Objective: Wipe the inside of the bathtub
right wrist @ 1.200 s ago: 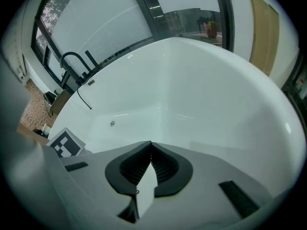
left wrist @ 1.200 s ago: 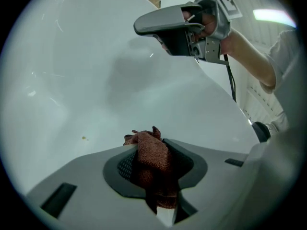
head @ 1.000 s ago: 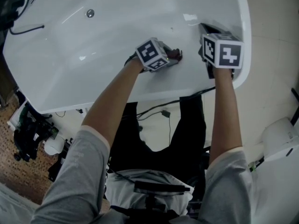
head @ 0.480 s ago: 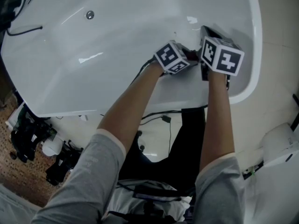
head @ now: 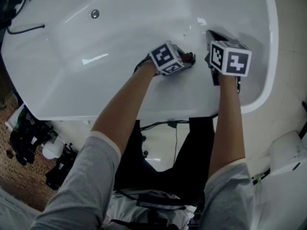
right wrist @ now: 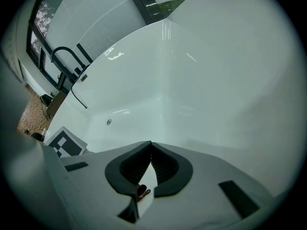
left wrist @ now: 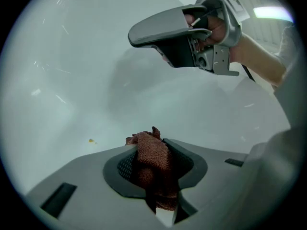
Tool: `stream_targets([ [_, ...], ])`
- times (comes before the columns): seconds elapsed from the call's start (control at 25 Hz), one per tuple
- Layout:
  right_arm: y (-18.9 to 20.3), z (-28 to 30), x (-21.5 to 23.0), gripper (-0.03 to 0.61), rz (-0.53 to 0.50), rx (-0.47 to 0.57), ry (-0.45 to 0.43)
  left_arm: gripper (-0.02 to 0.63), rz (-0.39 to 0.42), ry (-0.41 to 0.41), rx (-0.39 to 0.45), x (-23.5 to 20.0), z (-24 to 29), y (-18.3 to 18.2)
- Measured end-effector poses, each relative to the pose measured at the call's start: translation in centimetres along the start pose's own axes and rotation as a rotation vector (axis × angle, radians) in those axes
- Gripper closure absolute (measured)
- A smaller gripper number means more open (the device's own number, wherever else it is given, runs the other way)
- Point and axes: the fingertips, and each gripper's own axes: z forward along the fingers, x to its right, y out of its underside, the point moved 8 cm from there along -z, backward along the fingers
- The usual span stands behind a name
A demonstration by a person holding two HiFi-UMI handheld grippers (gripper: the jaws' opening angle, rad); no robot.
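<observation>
The white bathtub [head: 110,37] fills the upper head view. My left gripper [head: 188,58] is shut on a reddish-brown cloth [left wrist: 153,169], whose bunched end [head: 190,57] lies against the tub's inner wall. In the left gripper view a small yellow speck [left wrist: 90,140] sits on the wall just left of the cloth. My right gripper [head: 214,36] hovers close to the right of the left one, inside the tub near its rounded end. Its jaws [right wrist: 151,146] meet at the tips with nothing between them. The right gripper [left wrist: 187,30] also shows high in the left gripper view.
The overflow fitting [head: 95,14] sits on the tub's far wall. A dark faucet [right wrist: 64,56] and hose stand at the tub's far end. Cables and black gear [head: 29,133] lie on the floor at the left. The tub's rim [head: 271,66] curves round at the right.
My left gripper swept right with the cloth until it was beside the right gripper, then came back a little to the left. The right gripper has hardly moved.
</observation>
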Motion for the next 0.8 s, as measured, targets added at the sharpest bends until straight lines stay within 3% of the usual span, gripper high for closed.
stream_targets([
  [0.24,-0.8,1.7,0.3,0.578,-0.05,-0.027,-0.004,0.506,-0.02,-0.012,0.025,-1.1,1.3,-0.4],
  [0.6,-2.0,3.7,0.8,0.578,-0.109,-0.041,-0.025,0.506,0.007,0.01,0.035,-1.8,5.1,-4.0],
  [0.8,-2.8,4.6,0.9,0.578,-0.122,-0.051,-0.058,0.506,0.027,0.03,0.018,-2.5,4.8,-3.0],
])
